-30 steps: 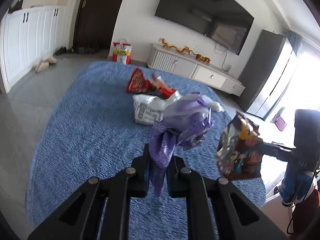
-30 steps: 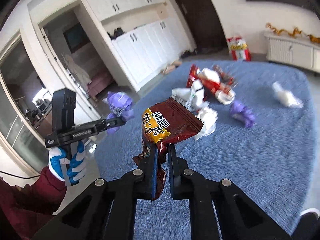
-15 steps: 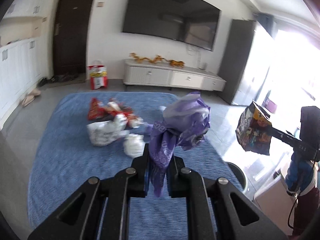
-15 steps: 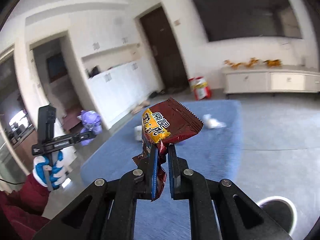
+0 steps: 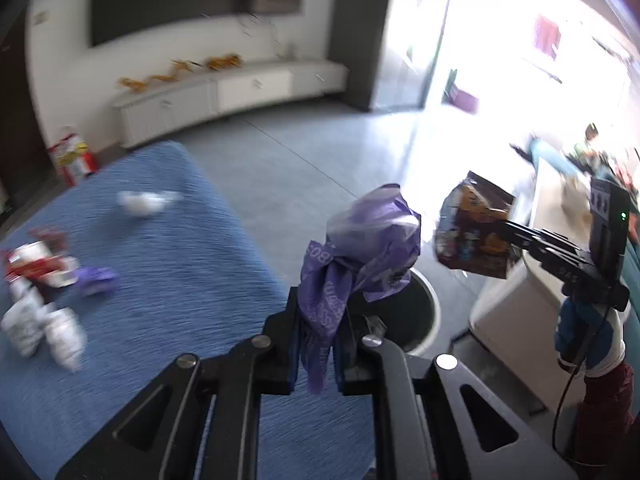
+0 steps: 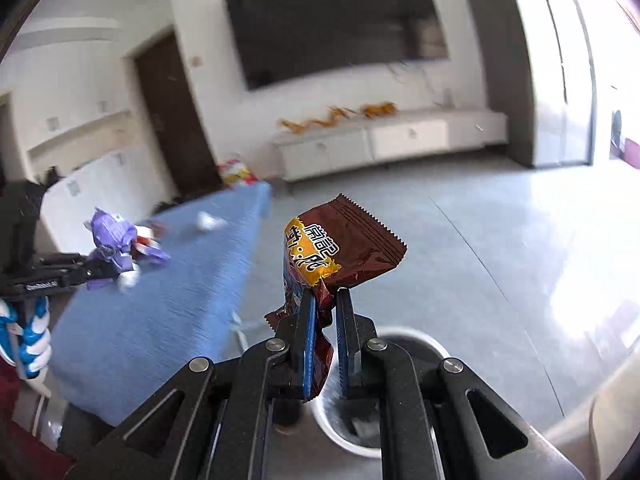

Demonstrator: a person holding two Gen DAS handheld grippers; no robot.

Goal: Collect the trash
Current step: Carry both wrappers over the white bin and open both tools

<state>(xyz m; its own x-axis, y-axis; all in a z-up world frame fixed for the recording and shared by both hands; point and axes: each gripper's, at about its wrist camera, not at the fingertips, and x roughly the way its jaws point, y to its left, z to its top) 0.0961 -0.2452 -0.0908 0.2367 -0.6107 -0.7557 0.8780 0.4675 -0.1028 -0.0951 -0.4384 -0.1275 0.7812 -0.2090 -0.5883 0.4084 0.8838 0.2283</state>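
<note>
My left gripper is shut on a crumpled purple plastic wrapper and holds it above a round white-rimmed trash bin. My right gripper is shut on a brown and yellow snack wrapper, held above the same bin. The right gripper with its wrapper shows at the right of the left wrist view. The left gripper with the purple wrapper shows at the left of the right wrist view.
Several wrappers and white crumpled papers lie on the blue carpet. A white paper wad lies farther back. A white TV cabinet stands by the wall. A beige box stands right of the bin.
Both grippers have swung right, away from the carpet, and now hang over the trash bin. Each still holds its wrapper.
</note>
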